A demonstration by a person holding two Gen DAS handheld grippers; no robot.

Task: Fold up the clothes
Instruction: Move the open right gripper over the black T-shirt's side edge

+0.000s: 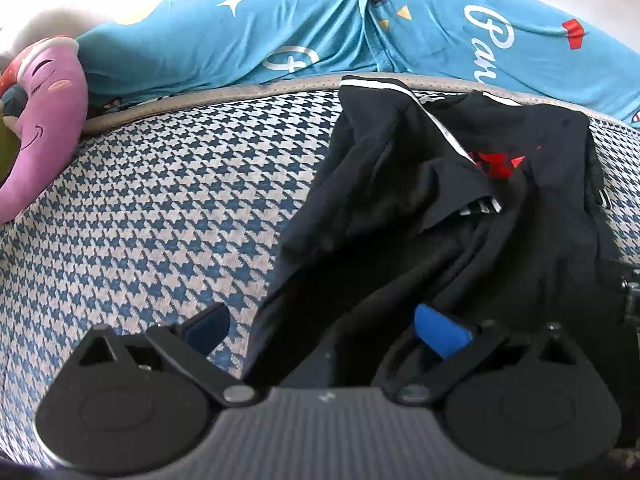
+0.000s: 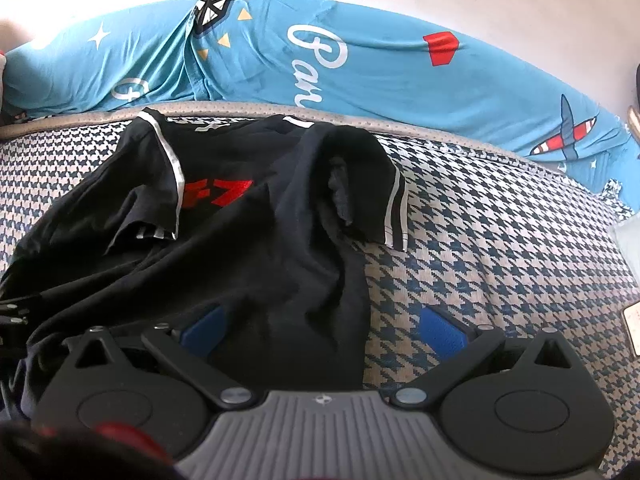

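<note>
A black T-shirt with white sleeve stripes and a red print lies rumpled on a blue-and-white houndstooth mattress. Its left sleeve is folded over the chest, partly covering the print. My left gripper is open over the shirt's lower left edge, one blue pad on the cloth and the other over the mattress. In the right wrist view the same T-shirt stretches away from me. My right gripper is open over its lower right edge, the right pad beyond the hem on the mattress.
A rolled turquoise printed quilt lies along the far side against a pale wall; it also shows in the right wrist view as the quilt. A pink plush toy rests at the far left. A small pale object sits at the right edge.
</note>
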